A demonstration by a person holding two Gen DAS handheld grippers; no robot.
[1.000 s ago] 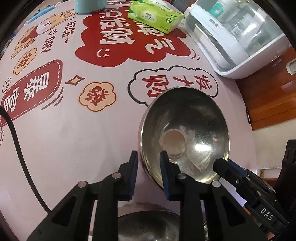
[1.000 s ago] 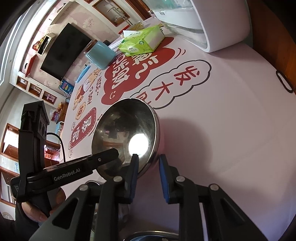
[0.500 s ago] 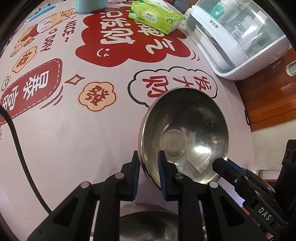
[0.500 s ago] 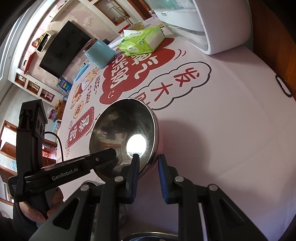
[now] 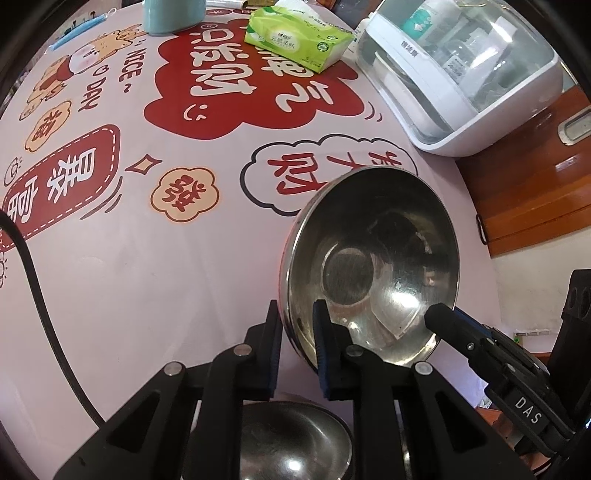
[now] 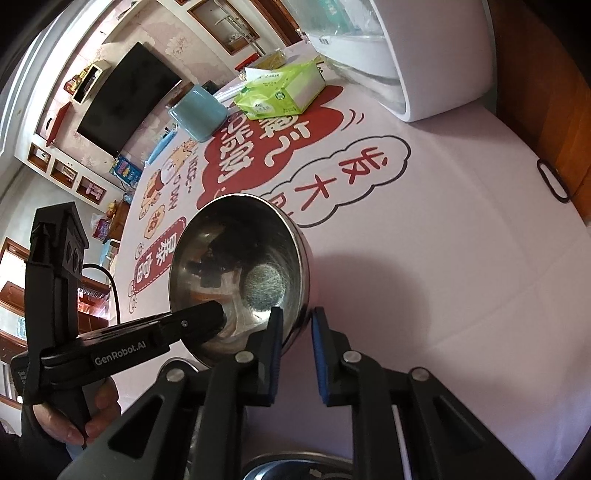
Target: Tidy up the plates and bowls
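Steel bowl point(image 5: 373, 266) held tilted on its side above the tabletop point(image 5: 147, 266), open face turned toward both cameras, over the printed speech-bubble motif toward the right edge. Left tool point(image 5: 295, 325) narrowed onto the bowl's near-left rim: one blue-padded finger outside the wall, the other inside. Right tool point(image 6: 295, 325) placed likewise on the bowl point(image 6: 240, 266), one finger inside the rim, the other outside; a small gap visible beside the outer finger, so firm contact on that side cannot be confirmed. Right tool's finger also seen in the left wrist view, reaching in at the bowl's lower right rim. Left tool's finger seen in the right wrist view, entering the bowl from the left, with the person's hand point(image 6: 88, 417) gripping its handle.

Second steel bowl point(image 5: 291, 439) upright directly below the tools, at the near edge of the tabletop, mostly hidden by the tool bodies.

Toward the far edge: green tissue pack point(image 5: 295, 40) lying flat, teal container point(image 5: 170, 14) just left of it. White appliance with clear lid point(image 5: 469, 70) at the far right corner. Black cable point(image 5: 37, 295) running along the left edge.
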